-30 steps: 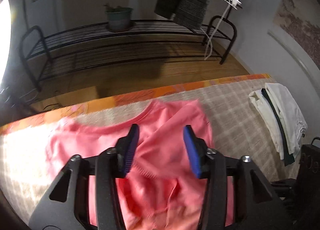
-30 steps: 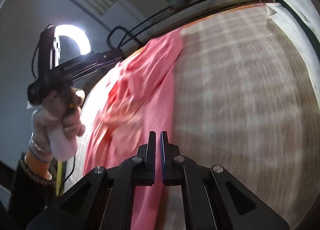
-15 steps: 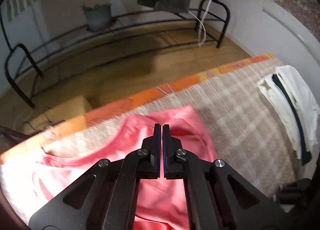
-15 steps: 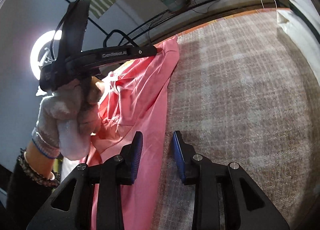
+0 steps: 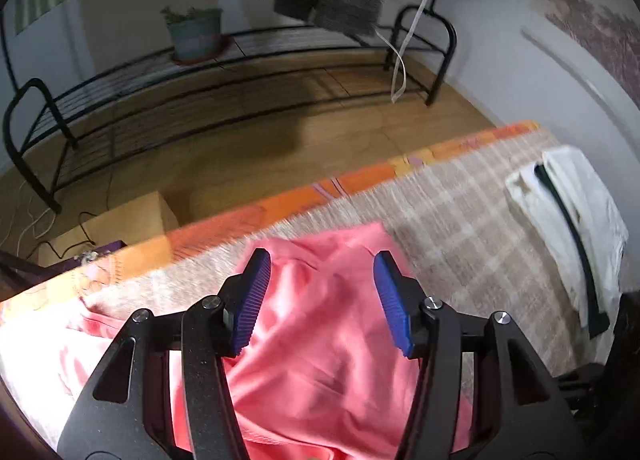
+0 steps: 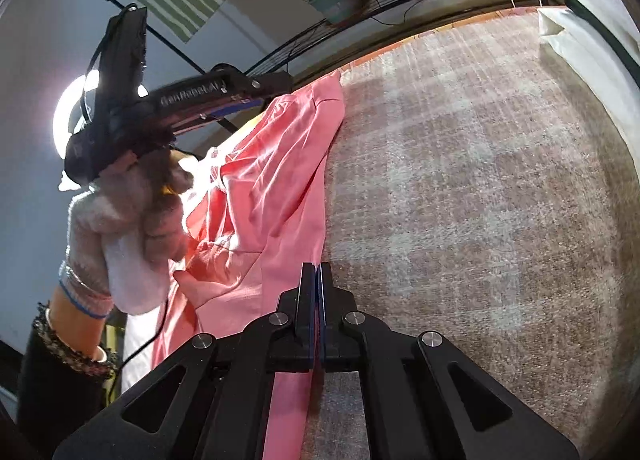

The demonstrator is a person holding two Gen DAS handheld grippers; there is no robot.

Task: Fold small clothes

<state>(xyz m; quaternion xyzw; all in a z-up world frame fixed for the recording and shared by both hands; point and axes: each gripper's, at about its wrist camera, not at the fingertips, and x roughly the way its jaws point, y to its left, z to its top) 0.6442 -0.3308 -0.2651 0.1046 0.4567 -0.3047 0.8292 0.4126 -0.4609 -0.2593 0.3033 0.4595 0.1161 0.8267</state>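
My left tongs [image 5: 322, 296] are opening above the pink garment [image 5: 320, 340], nothing pinched between the pads. The garment lies rumpled on the checked surface [image 5: 460, 228], near its orange-edged side. My right tongs [image 6: 317, 284] are shut at the garment's right hem; whether cloth is caught I cannot tell. I judge I'm still spreading it; next needs a firm corner grip.

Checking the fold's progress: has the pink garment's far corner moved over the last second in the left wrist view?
Cannot tell: the pink garment sits differently against the orange bed edge, but the camera itself moved.
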